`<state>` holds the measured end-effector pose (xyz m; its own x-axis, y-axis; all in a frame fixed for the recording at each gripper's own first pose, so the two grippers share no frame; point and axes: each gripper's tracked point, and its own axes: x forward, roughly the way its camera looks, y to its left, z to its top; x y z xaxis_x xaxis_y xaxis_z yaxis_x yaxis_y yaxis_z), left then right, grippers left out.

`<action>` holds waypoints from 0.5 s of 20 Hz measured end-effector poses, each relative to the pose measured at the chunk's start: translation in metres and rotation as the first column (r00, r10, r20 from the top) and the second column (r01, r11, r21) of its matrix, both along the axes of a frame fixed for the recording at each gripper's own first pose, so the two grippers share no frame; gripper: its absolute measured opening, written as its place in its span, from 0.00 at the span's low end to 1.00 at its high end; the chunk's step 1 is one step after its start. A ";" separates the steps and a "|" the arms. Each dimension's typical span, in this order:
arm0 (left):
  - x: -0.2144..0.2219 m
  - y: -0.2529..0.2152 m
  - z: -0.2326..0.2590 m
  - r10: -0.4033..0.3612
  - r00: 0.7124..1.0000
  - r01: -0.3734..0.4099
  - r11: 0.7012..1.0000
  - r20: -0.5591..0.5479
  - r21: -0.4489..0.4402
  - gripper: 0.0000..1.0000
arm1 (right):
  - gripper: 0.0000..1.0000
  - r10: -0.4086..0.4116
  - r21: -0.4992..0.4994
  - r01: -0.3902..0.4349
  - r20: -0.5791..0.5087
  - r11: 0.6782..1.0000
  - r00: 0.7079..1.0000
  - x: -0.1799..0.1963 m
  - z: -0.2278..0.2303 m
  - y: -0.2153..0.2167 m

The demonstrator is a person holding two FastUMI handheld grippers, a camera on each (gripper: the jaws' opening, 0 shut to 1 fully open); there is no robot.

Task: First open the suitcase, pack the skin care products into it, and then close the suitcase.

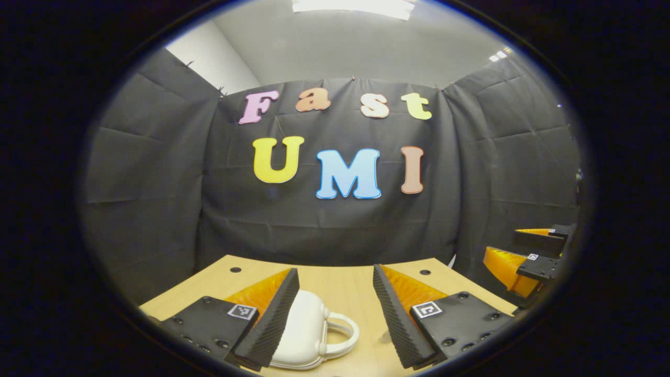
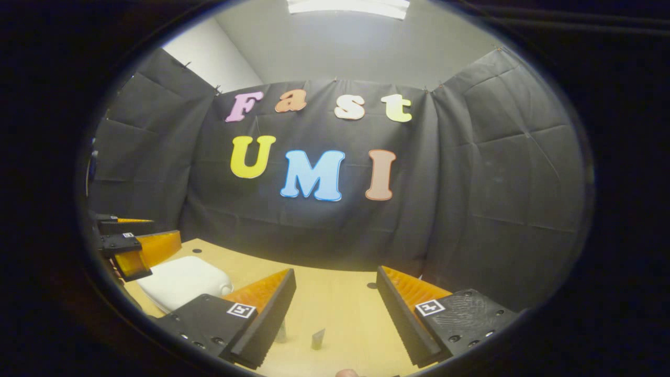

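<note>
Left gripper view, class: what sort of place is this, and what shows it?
Probably a recording booth: black cloth walls enclose a bare wooden table, where a small white suitcase lies between the open left gripper fingers.

Ceiling light panel (image 1: pixel 352 6) overhead, bright glare; black cloth dim; strong fisheye bending at edges; focus sharp.

White hard-shell suitcase (image 1: pixel 306 327), small, rounded corners, closed, flat on the wooden tabletop. Lower centre-left of the left gripper view, partly hidden at its left edge; looped white carry handle (image 1: pixel 341 331) sticks out to the right. Same case at lower left of the right gripper view (image 2: pixel 180 280), smooth lid up, small nub on its right edge. Two small skin care items low centre in the right gripper view: a narrow upright piece (image 2: pixel 317 339) and another (image 2: pixel 281 332) left of it, mostly hidden. Too small to identify further.
</note>
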<state>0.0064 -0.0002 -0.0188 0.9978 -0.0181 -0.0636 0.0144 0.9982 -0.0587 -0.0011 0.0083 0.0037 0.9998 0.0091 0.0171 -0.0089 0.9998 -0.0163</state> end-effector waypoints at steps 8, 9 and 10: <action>0.046 -0.026 -0.048 -0.074 0.986 0.074 0.997 -0.151 -0.006 0.92 | 0.94 0.022 -0.017 -0.022 0.011 1.000 1.000 -0.001 -0.007 -0.007; 0.055 -0.031 -0.061 -0.090 0.977 0.087 0.996 -0.192 -0.024 0.92 | 0.94 0.025 -0.015 -0.025 0.014 1.000 1.000 -0.001 -0.007 -0.008; 0.063 -0.035 -0.075 -0.102 0.964 0.093 0.995 -0.245 -0.048 0.92 | 0.94 0.026 -0.014 -0.026 0.016 1.000 1.000 0.000 -0.007 -0.011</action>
<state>0.0695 -0.0348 -0.0940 0.9447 -0.1211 -0.3048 0.0919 0.9898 -0.1085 -0.0013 -0.0025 -0.0031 0.9988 0.0358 0.0330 -0.0348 0.9989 -0.0306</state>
